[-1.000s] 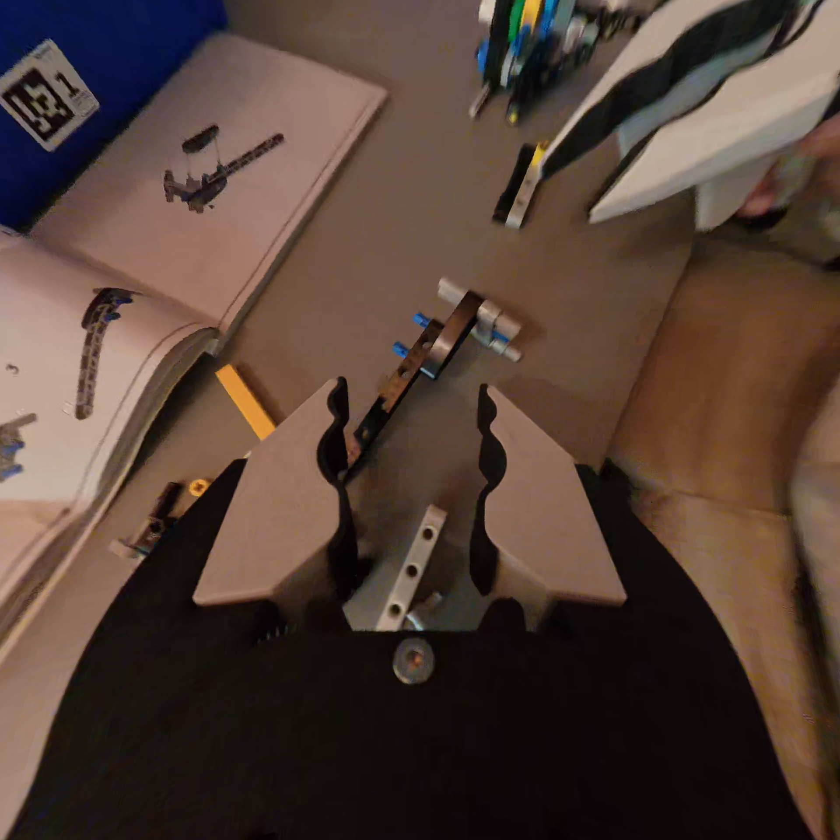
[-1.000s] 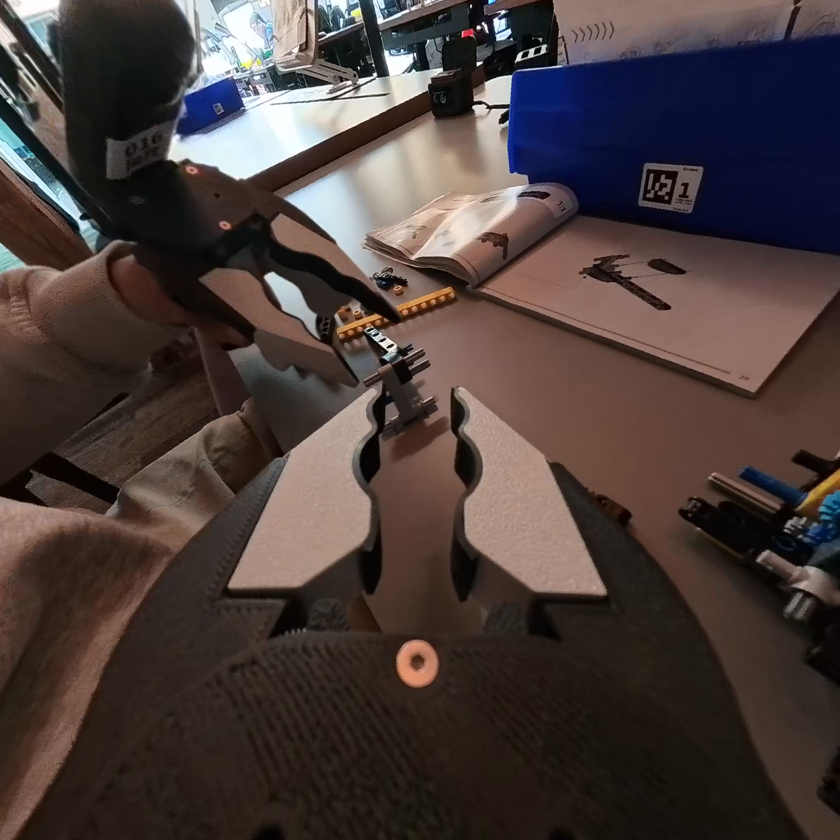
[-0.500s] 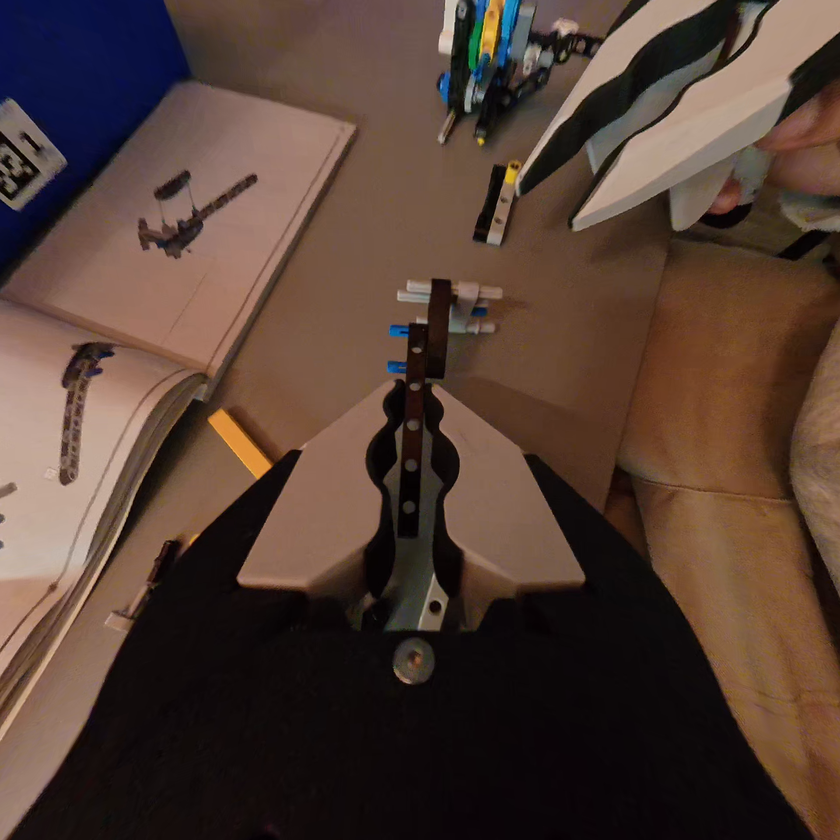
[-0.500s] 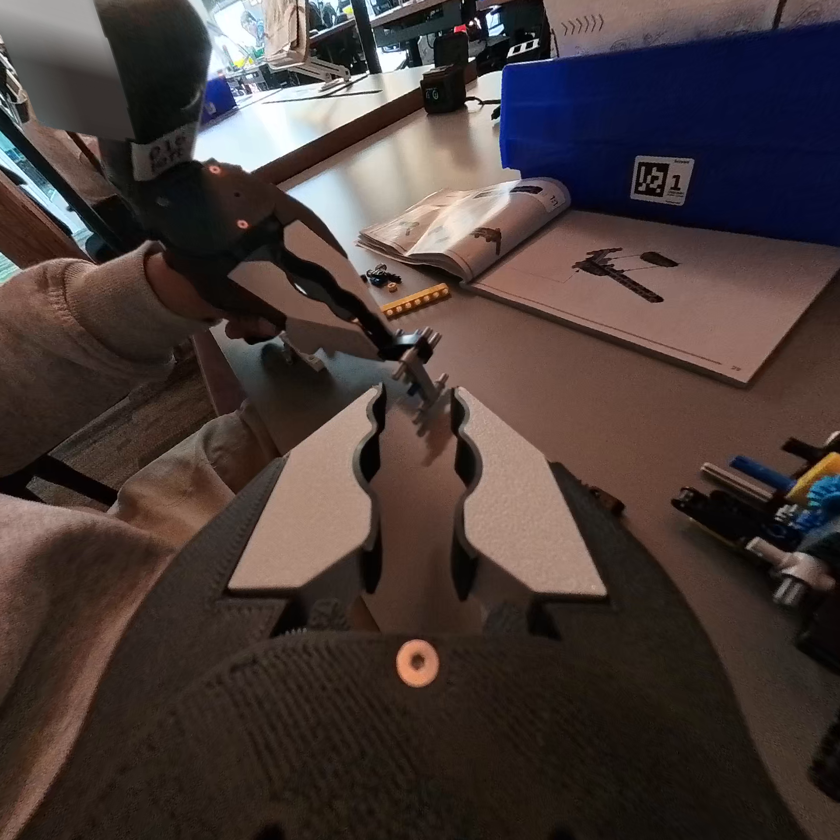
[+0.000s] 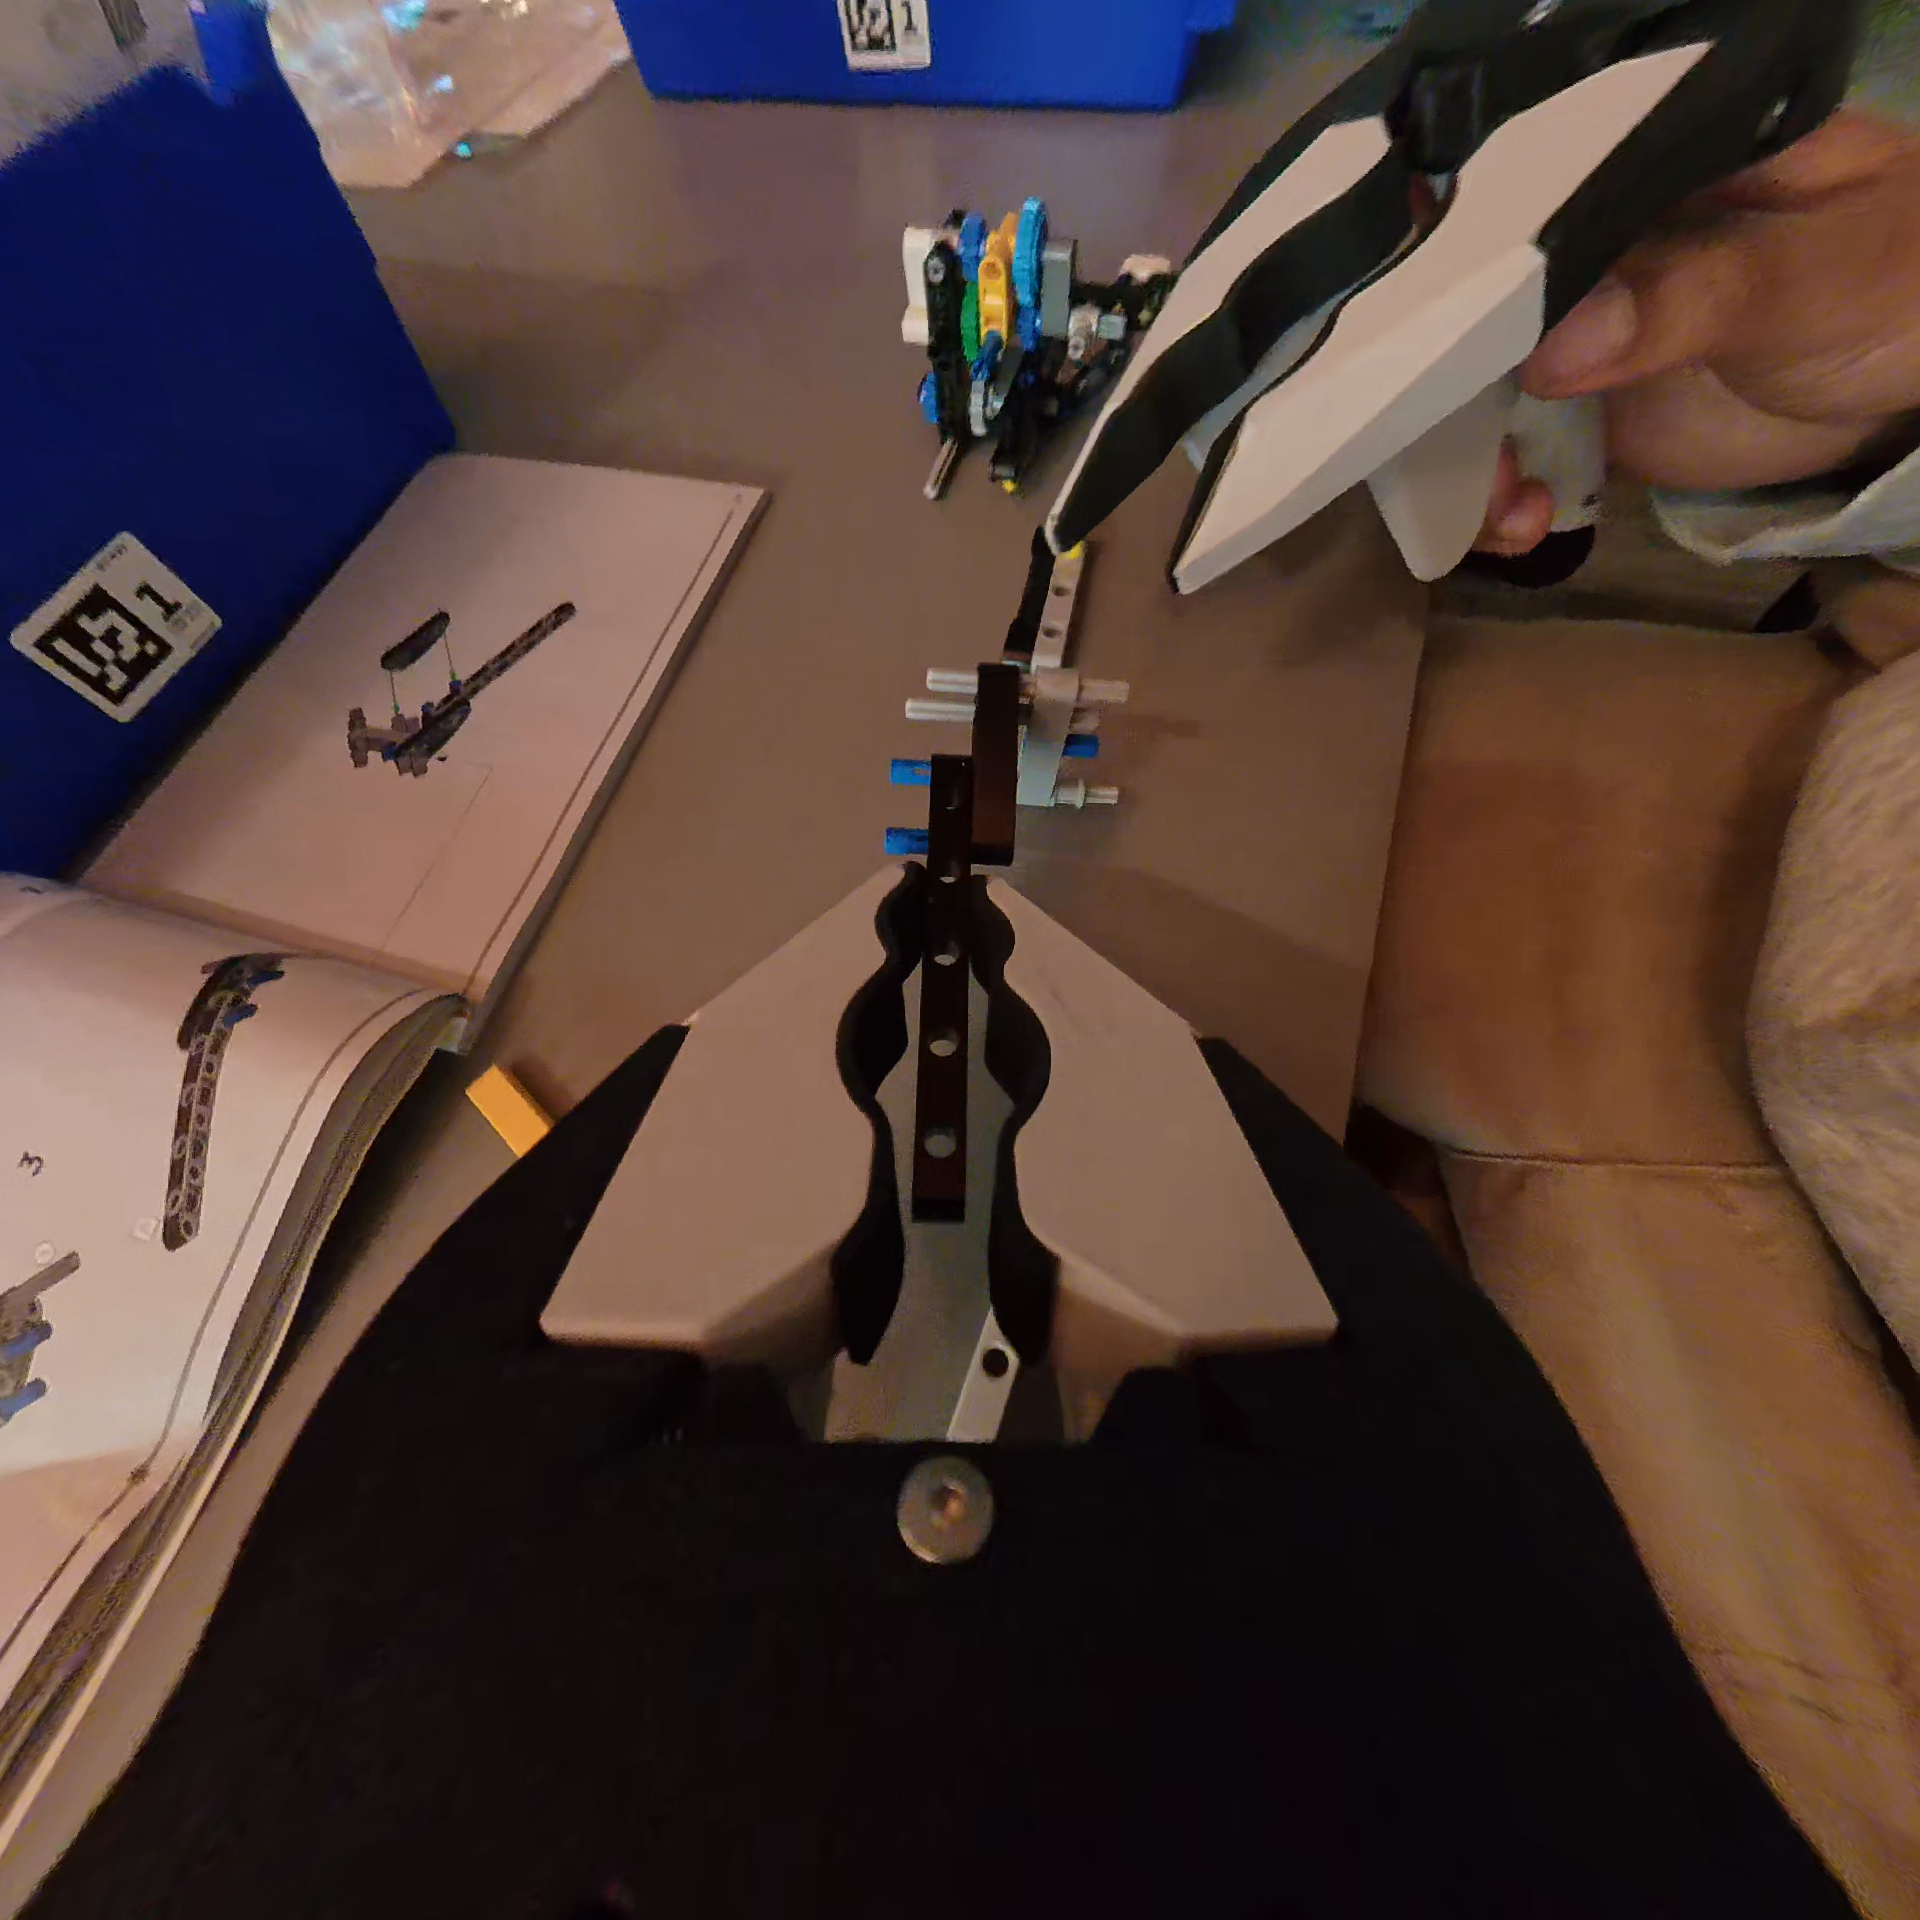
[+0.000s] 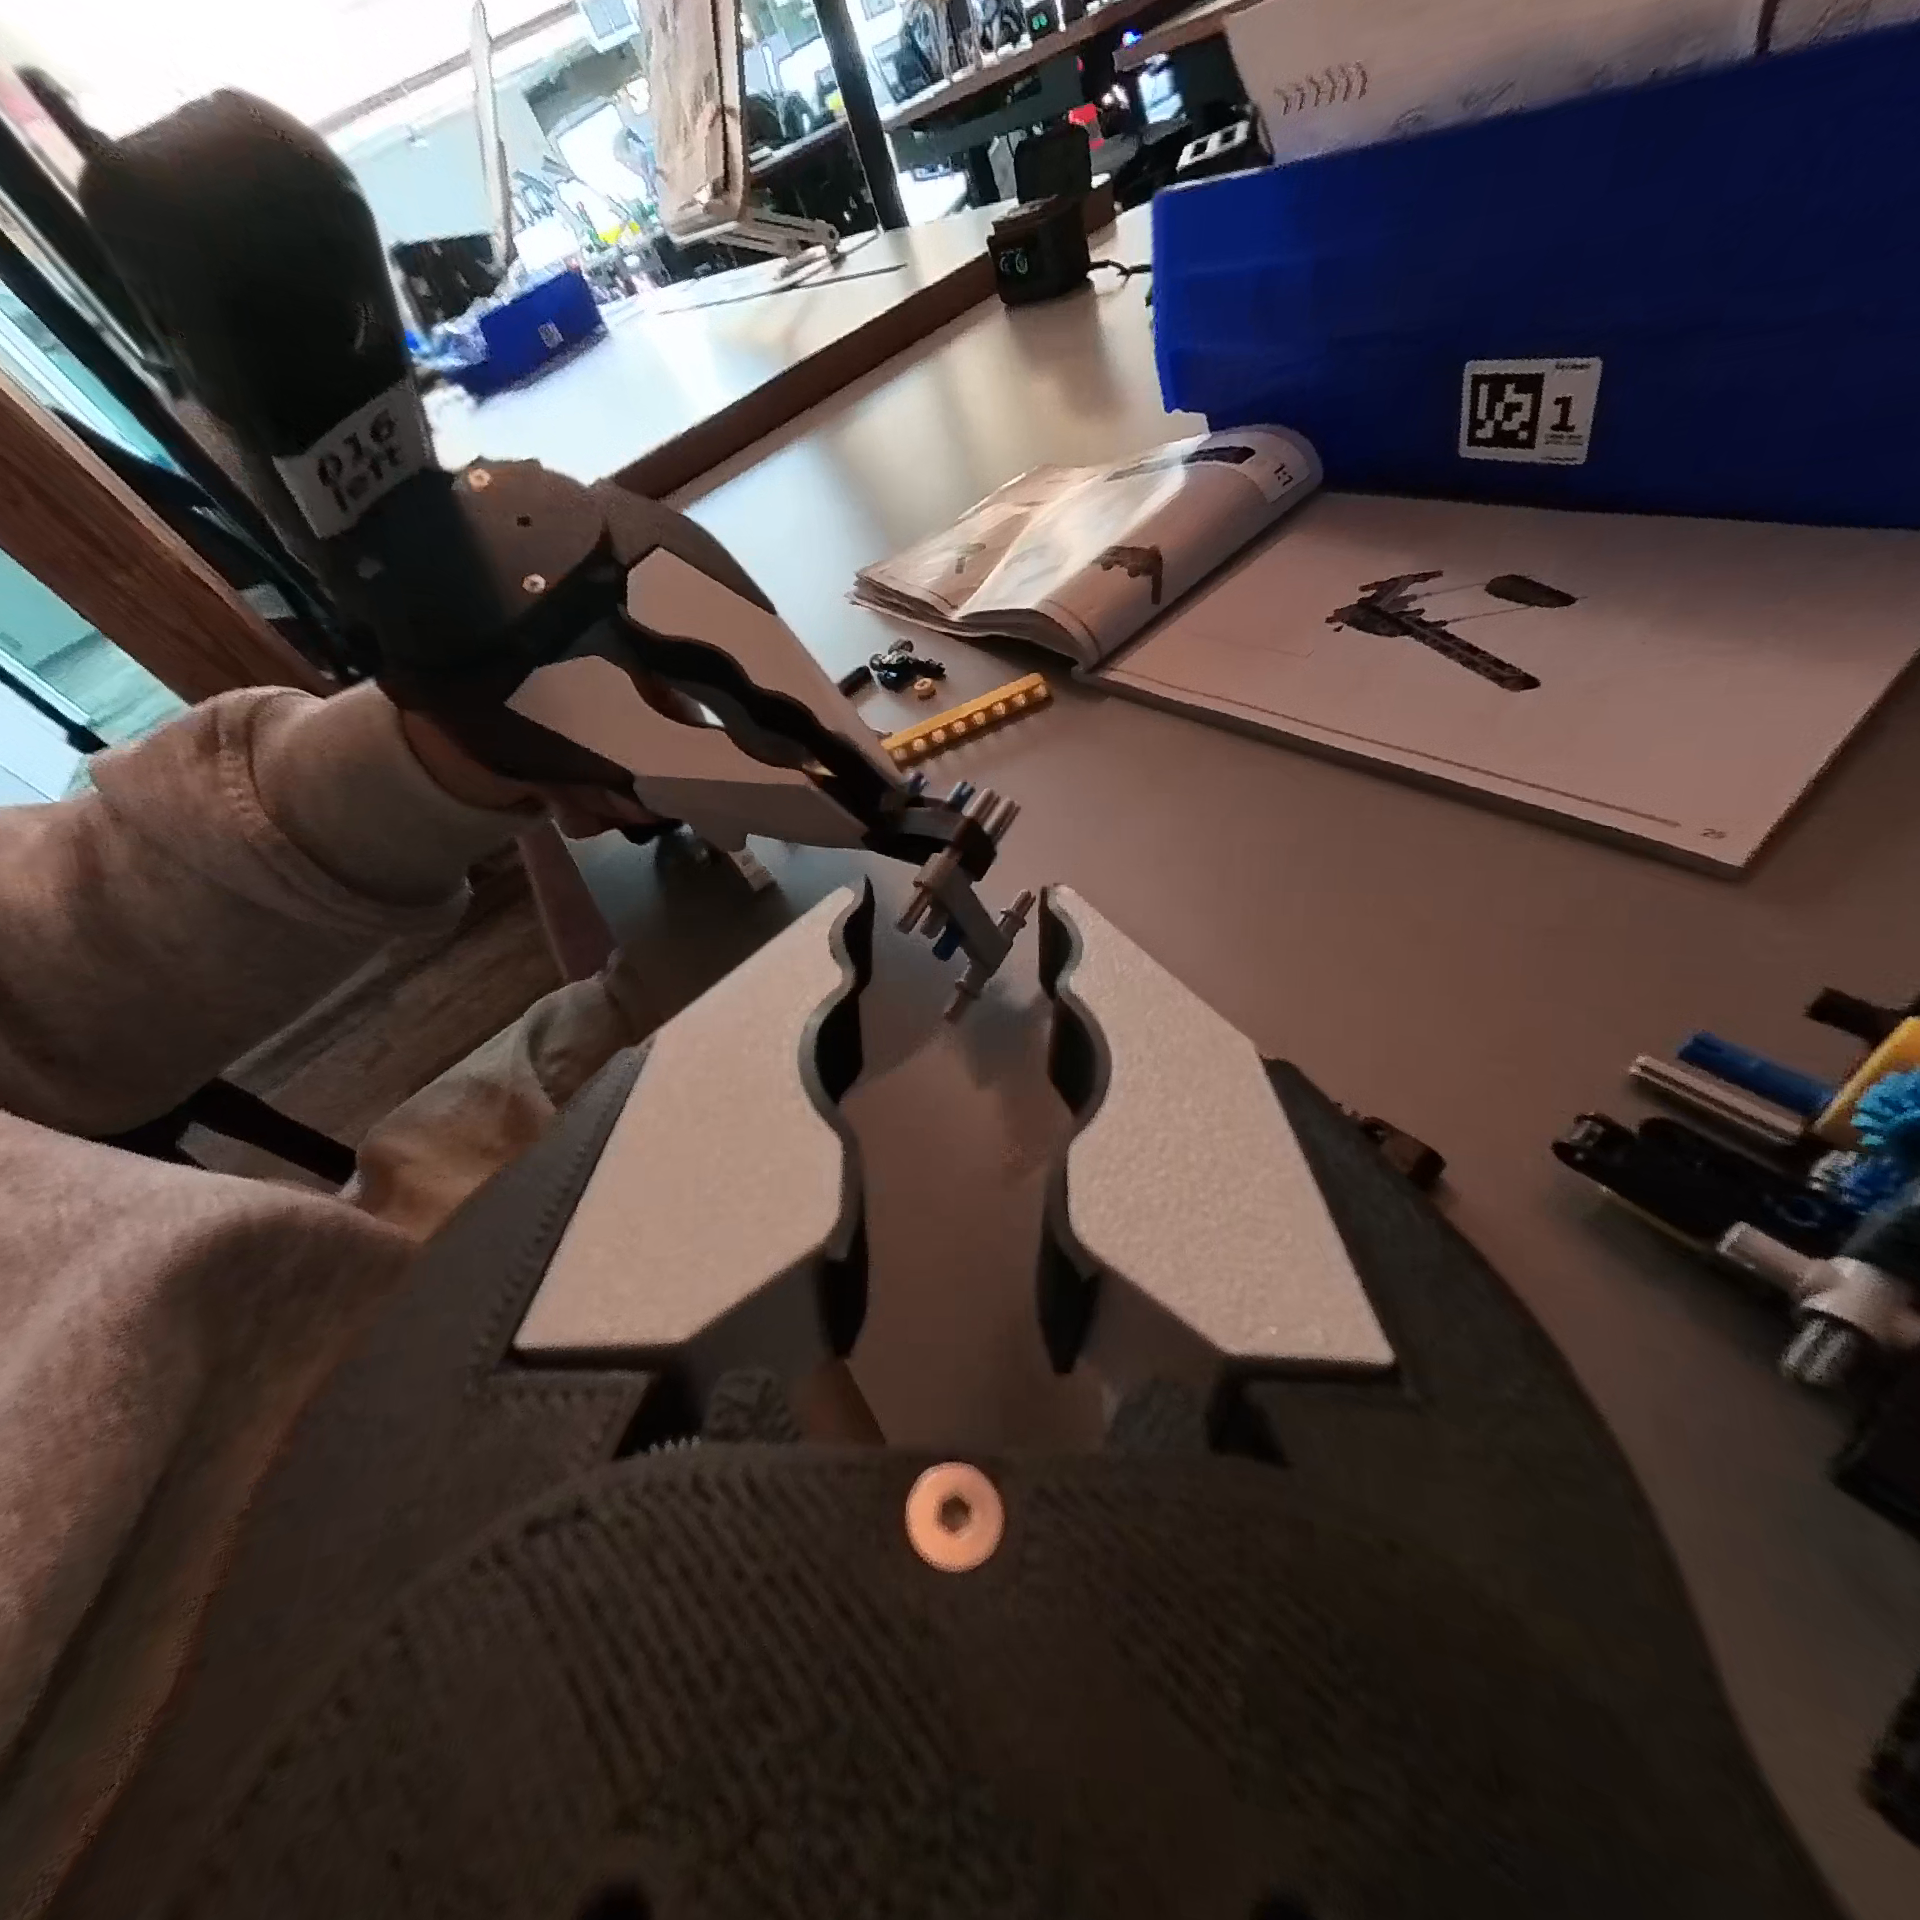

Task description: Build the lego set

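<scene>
Showing only in left wrist view: grey beam (image 5: 982, 1382) beneath black-beam assembly (image 5: 951, 1039).

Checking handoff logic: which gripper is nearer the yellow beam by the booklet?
Left. The left gripper sits just in front of the yellow beam; the right gripper hangs open farther back.

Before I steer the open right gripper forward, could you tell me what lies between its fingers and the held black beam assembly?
Only bare grey tabletop, seen in the right wrist view.
</scene>
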Available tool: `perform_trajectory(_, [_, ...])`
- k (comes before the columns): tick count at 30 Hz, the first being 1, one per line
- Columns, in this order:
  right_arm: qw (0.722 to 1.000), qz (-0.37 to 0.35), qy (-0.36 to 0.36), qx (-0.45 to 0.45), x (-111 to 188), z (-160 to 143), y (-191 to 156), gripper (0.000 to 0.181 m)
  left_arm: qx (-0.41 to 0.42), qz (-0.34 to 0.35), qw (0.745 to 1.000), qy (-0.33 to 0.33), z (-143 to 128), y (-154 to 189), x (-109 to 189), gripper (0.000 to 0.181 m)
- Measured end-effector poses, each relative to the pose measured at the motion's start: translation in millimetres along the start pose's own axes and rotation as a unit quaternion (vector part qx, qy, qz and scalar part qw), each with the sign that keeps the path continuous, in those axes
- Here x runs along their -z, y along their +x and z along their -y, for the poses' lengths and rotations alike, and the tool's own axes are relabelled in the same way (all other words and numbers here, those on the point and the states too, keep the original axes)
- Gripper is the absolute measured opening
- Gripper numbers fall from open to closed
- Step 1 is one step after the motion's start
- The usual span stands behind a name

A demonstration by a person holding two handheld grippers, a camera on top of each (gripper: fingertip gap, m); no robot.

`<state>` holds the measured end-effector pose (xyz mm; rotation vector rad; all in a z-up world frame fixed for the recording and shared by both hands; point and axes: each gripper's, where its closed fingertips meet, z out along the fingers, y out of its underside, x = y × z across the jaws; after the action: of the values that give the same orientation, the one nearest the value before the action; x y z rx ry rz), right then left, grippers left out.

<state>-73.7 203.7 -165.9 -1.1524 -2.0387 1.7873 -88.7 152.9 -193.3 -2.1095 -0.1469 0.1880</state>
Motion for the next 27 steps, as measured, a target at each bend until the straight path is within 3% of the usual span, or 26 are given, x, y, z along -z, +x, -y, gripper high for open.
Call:
perform_trajectory(10, [0.986,0.11,0.046,-0.116,6,15,-18,0.036,-0.047,0.003,0.997,0.056,22,13,7,0.005])
perform_trajectory(27, [0.979,0.129,0.031,-0.155,3,8,-20,0.026,-0.049,-0.006,0.997,0.063,25,21,6,0.005])
